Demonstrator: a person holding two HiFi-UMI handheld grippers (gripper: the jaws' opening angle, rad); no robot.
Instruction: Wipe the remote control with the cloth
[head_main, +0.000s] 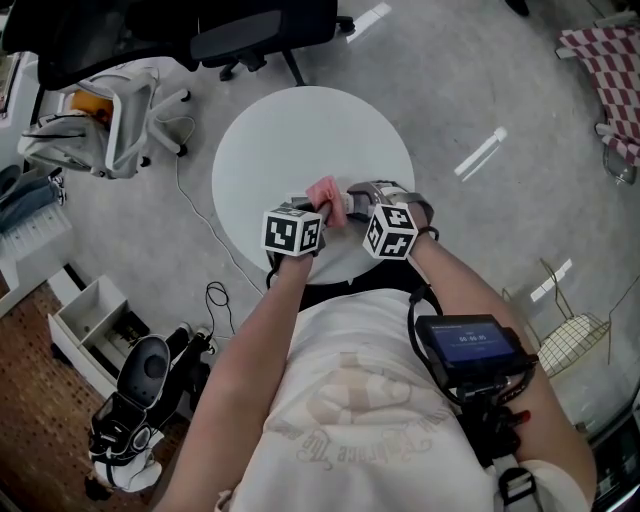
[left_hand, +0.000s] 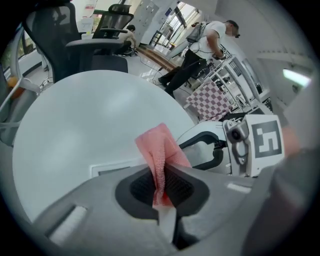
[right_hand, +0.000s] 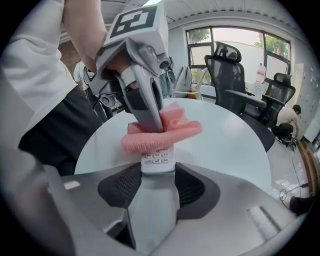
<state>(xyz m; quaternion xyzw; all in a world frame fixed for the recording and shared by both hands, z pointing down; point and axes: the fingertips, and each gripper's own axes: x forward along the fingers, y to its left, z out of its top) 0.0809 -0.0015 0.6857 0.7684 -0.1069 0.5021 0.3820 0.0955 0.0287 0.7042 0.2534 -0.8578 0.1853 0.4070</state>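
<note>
Over the near part of the round white table (head_main: 290, 130), my left gripper (head_main: 318, 208) is shut on a pink cloth (head_main: 323, 192). In the left gripper view the cloth (left_hand: 159, 150) stands up from between the pads of this gripper (left_hand: 161, 189). My right gripper (head_main: 352, 205) is shut on a white remote control (right_hand: 157, 159), button side up, which points away from its jaws (right_hand: 157, 172). The cloth (right_hand: 160, 134) lies folded across the remote's far part, pressed on by the left gripper (right_hand: 150, 120) from above. Under the cloth, the far end of the remote is hidden.
Black office chairs (head_main: 250, 30) stand beyond the table, more chairs (right_hand: 235, 70) behind it. A white cart (head_main: 110, 120) is at the left, a checkered cloth (head_main: 610, 60) at the far right. A person (left_hand: 200, 45) stands in the background. Cables lie on the floor (head_main: 215, 300).
</note>
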